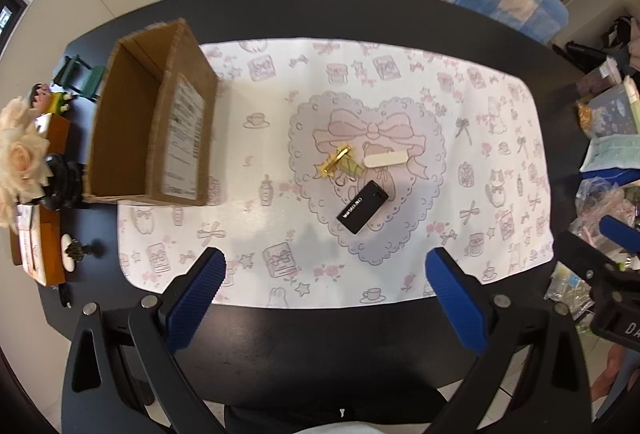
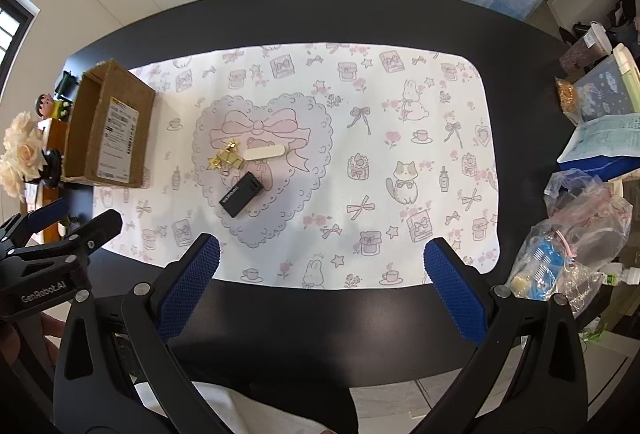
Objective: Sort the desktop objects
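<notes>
- Here the three small things lie close together on the heart printed in the middle of the patterned mat (image 1: 400, 81), on the dark counter (image 1: 320, 9): a black rectangular case (image 1: 362, 207), a cream oblong bar (image 1: 385, 158) and a gold clip (image 1: 337, 163).
- The black case lies ahead of the left gripper (image 1: 325, 274), slightly to its right, with its long axis running diagonally from near-left to far-right; white lettering runs along its top.
- From the right gripper (image 2: 321, 264), the same case (image 2: 243, 199) lies ahead and well to the left, so the left gripper looks the better placed of the two.
- The cream bar lies roughly crosswise, touching or just beside the gold clip, which is shiny and irregular in shape.
- Both grippers are spread wide with nothing between their blue pads, hovering over the near edge of the counter.
- The open cardboard box (image 1: 152, 121) stands at the mat's left edge; what I can see of its inside shows nothing in it.
</notes>
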A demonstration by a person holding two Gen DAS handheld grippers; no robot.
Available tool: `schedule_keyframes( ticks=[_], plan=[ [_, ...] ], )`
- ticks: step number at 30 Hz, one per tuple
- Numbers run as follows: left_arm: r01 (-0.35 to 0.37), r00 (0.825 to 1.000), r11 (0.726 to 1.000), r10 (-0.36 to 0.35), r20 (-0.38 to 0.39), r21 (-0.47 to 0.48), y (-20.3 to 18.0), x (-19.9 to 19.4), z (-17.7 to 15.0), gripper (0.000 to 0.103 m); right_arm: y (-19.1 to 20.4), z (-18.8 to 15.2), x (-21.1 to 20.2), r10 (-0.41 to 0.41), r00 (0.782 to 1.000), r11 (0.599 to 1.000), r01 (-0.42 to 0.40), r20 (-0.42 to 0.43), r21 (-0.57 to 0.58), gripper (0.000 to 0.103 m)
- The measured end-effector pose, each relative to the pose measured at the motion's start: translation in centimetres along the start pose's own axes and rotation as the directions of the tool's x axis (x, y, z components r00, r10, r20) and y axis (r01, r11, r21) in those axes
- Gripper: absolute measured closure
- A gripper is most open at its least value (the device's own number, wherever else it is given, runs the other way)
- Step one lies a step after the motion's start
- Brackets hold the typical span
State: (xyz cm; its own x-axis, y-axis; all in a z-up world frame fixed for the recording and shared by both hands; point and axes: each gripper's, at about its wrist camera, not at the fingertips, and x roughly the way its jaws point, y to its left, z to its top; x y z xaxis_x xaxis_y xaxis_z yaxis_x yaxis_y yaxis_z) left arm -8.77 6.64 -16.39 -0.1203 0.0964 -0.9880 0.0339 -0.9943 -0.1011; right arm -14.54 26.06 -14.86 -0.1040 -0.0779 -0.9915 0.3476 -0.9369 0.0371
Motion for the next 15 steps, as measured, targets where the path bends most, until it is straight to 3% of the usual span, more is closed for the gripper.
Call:
schedule_keyframes(
  ticks=[11,15],
  plan=[
    [-0.030,0.997,0.999,0.031,-0.069,0.019,-1.5,12.8,0.3,0.003,-1.4,1.6,11.6,0.017,0.999,0.999,-0.019,-0.036,-0.047,0.000],
    [-0.023,0.996,1.000,0.024,-0.083,0.011,-1.7,15.4,0.3,0.003,-1.9,1.4,15.6,0.012,0.998,0.998,-0.016,-0.066,-0.066,0.000]
  ],
)
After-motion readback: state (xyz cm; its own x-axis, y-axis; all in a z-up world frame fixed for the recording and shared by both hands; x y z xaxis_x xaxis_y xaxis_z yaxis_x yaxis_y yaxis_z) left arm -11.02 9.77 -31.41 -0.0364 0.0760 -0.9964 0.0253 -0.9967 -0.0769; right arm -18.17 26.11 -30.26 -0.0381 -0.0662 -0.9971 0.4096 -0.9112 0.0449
